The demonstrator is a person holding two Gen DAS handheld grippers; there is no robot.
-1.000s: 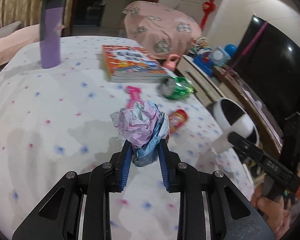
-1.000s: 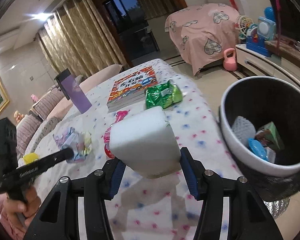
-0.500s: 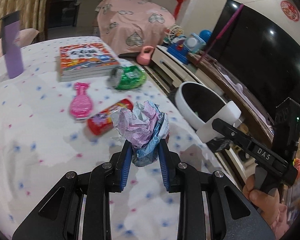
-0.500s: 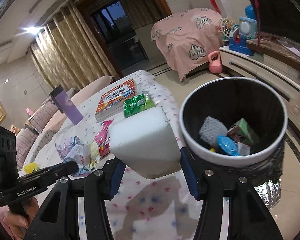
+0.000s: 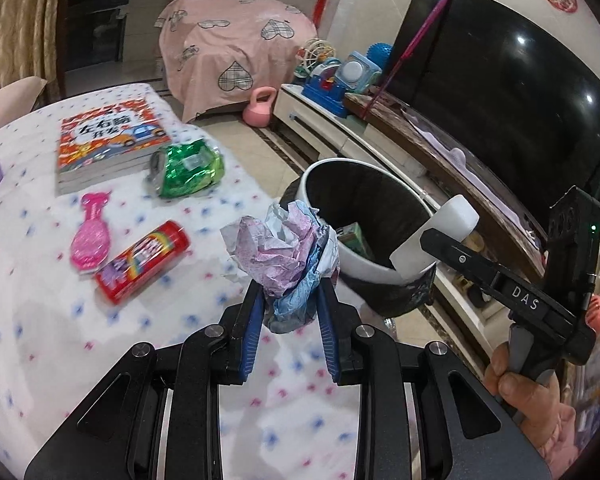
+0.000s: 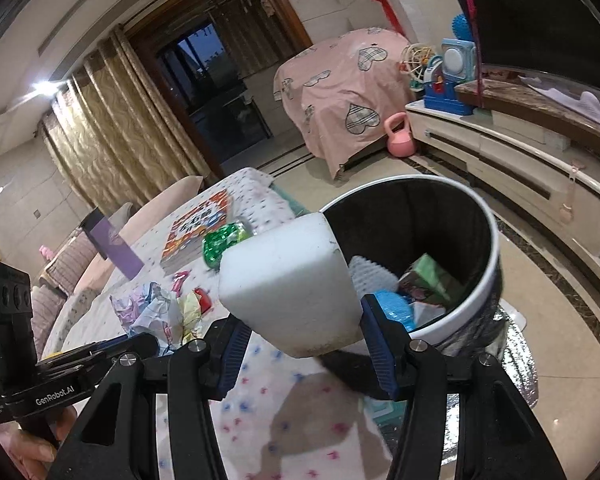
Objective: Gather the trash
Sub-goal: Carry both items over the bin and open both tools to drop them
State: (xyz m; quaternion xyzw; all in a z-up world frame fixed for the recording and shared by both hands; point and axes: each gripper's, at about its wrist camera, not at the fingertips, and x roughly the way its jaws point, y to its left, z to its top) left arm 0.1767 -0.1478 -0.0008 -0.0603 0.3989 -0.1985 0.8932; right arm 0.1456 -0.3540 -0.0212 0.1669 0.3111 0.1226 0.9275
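Here, the left gripper (image 5: 288,308) pinches a crumpled purple-and-blue paper wad (image 5: 284,248) between blue ribbed pads, above the dotted tablecloth (image 5: 40,300). The right gripper (image 6: 306,336), marked "DAS", clamps a white foam block (image 6: 288,284) at the rim of the round black white-rimmed trash bin (image 6: 494,240). A "GenRobot.AI" label shows on the left one.

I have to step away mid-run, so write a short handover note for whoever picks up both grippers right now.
Left gripper: shut on the crumpled pink, white and blue paper wad, above the table edge beside the bin.
Right gripper: shut on the white foam block, at the rim of the black, white-rimmed trash bin.
Done: bin already holds some trash.
Left: drop both pieces in. Still on the dotted tablecloth: crushed green can, red tube. Pink toy and book probably stay.
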